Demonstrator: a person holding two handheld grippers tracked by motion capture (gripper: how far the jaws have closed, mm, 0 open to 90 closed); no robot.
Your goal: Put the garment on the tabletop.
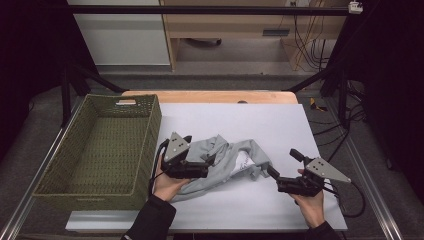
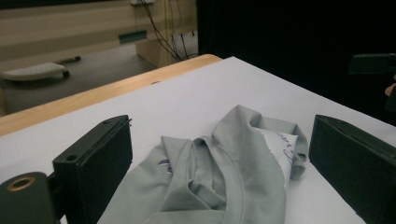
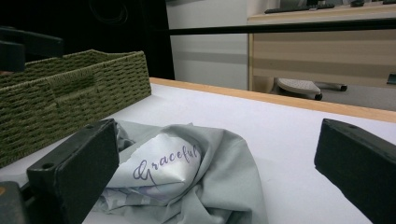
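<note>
A crumpled grey-green T-shirt (image 1: 235, 160) lies on the white table top, right of the basket; its print reads "Graceful" (image 3: 168, 161). My left gripper (image 1: 209, 164) rests low over the shirt's left part, held from below by a hand. In the left gripper view the left gripper (image 2: 222, 133) is open, and the shirt (image 2: 224, 182) lies between the jaws without either pad pressing it. My right gripper (image 1: 283, 162) stands open just right of the shirt, pointing left toward it. In the right gripper view its jaws (image 3: 219, 135) stand wide, with the shirt (image 3: 219, 182) just ahead.
A green woven basket (image 1: 150, 130) with nothing in it stands along the table's left side, close to the left hand; it also appears in the right gripper view (image 3: 70, 88). A wooden edge (image 1: 210, 96) borders the far side of the white sheet (image 1: 260, 125).
</note>
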